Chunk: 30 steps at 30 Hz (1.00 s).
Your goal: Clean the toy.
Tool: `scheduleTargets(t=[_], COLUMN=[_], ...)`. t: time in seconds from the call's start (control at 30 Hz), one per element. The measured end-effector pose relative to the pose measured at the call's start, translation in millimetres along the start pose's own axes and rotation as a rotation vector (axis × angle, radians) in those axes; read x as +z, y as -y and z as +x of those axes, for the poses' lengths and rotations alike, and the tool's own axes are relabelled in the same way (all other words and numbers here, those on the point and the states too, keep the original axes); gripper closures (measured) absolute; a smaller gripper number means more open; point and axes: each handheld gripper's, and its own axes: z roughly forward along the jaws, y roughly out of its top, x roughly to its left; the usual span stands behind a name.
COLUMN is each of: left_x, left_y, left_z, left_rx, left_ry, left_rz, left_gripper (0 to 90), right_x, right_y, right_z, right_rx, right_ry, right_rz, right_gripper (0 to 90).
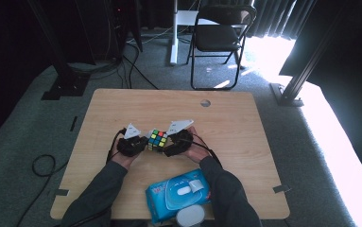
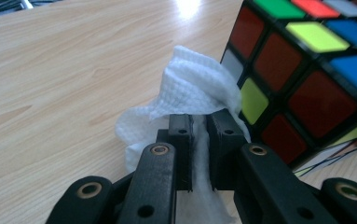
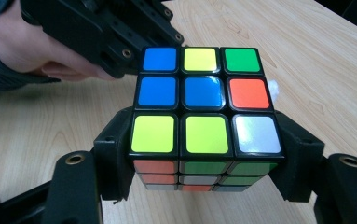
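Left gripper (image 2: pixel 199 128): its 2 jaws pinch a white wipe (image 2: pixel 190 93) against the cube's left side.
Right gripper (image 3: pixel 204 154): its 2 jaws squeeze the color cube (image 3: pixel 203 112).
Cube: middle of the table (image 1: pixel 122 101), between both grippers.

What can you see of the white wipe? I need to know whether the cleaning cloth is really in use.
The white wipe is a small crumpled sheet with a fine woven-looking texture, soft and thin. The left gripper holds it pinched between nearly closed jaws, so it bunches up above them. Its upper fold presses against one side of the puzzle cube, which the right gripper clamps just above the wooden table. A loose flap hangs down beside the jaws.
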Motion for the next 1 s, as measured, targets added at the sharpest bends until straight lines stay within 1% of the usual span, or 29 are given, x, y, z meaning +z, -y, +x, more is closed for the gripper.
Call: scheduleTargets(t=[0.07, 0.27, 0.47, 0.53, 0.73, 0.87, 1.0], left_x=[0.9, 1.7, 3.6, 4.0, 2.7, -0.8, -2.3], left_y=[1.6, 2.9, 4.5, 4.5, 5.2, 7.3, 9.2], left_z=[-0.1, -0.5, -0.6, -0.6, -1.6, -3.7, -4.8], left_rx=[-0.002, 0.000, 0.003, 0.003, 0.007, 0.007, 0.006], left_ry=[0.000, 0.003, 0.006, 0.004, 0.000, 0.008, 0.013], left_rz=[0.002, 0.011, 0.018, 0.019, 0.024, 0.021, 0.019], left_gripper=[81.7, 81.8, 81.6, 81.7, 81.8, 81.8, 81.8], right_x=[-0.2, -1.7, -3.9, -3.9, -3.1, -4.1, -4.4], right_y=[0.3, 1.0, 1.0, 1.3, 1.1, 2.0, 2.7], right_z=[0.0, -1.0, -1.6, -1.4, -1.4, -4.8, -5.7], right_rx=[0.009, 0.012, 0.021, 0.023, 0.024, 0.037, 0.044], right_ry=[-0.003, -0.005, -0.016, -0.028, -0.017, 0.005, 0.015], right_rz=[-0.005, -0.015, -0.026, -0.029, -0.028, -0.028, -0.022], right_gripper=[34.3, 34.3, 34.3, 34.3, 34.3, 34.3, 34.3])
